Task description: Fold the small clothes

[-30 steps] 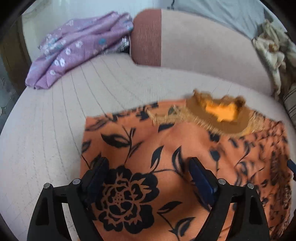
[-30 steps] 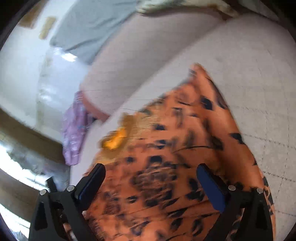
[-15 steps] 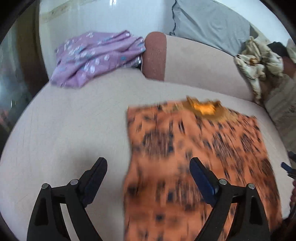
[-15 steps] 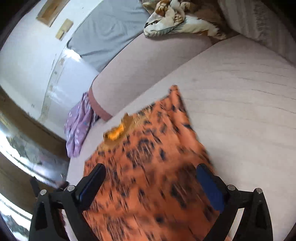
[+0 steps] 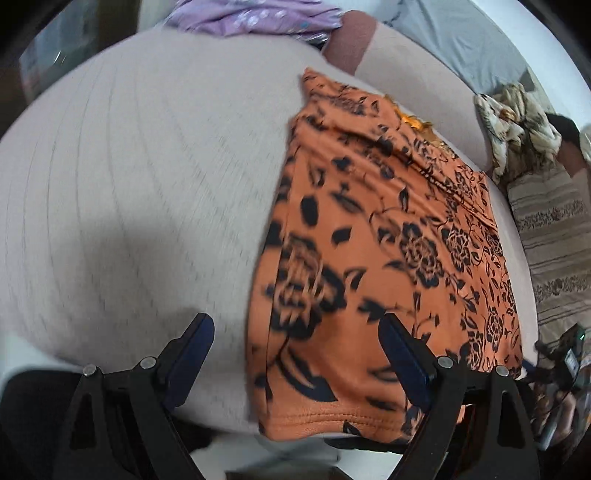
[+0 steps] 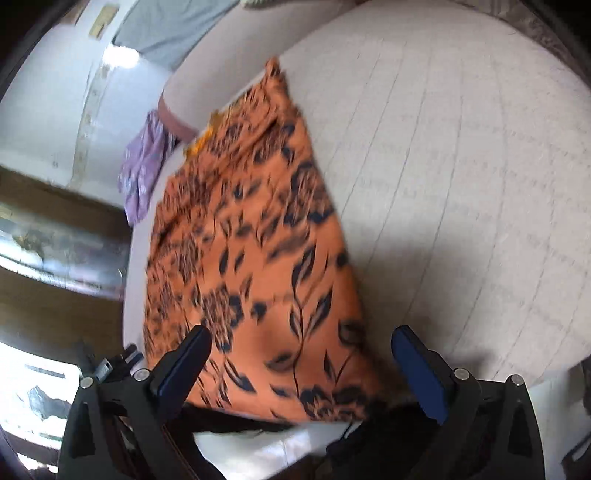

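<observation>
An orange garment with black flowers (image 5: 373, 266) lies flat as a long strip on the pale cushion (image 5: 140, 177), its hem at the front edge and its collar toward the backrest. My left gripper (image 5: 295, 350) is open above the hem's left corner, nothing between its fingers. In the right wrist view the same orange garment (image 6: 255, 251) runs up the cushion (image 6: 461, 155). My right gripper (image 6: 301, 354) is open over the hem's right corner and holds nothing.
A purple flowered cloth (image 5: 255, 18) lies at the back left by the sofa's backrest (image 5: 402, 66). A cream patterned cloth (image 5: 517, 118) and a striped cushion (image 5: 554, 236) sit at the right. The cushion's front edge drops off just below both grippers.
Both grippers have drawn back from over the garment's middle to its hem at the front edge, staying open. The garment's sides now lie folded in, so it shows as a narrower strip.
</observation>
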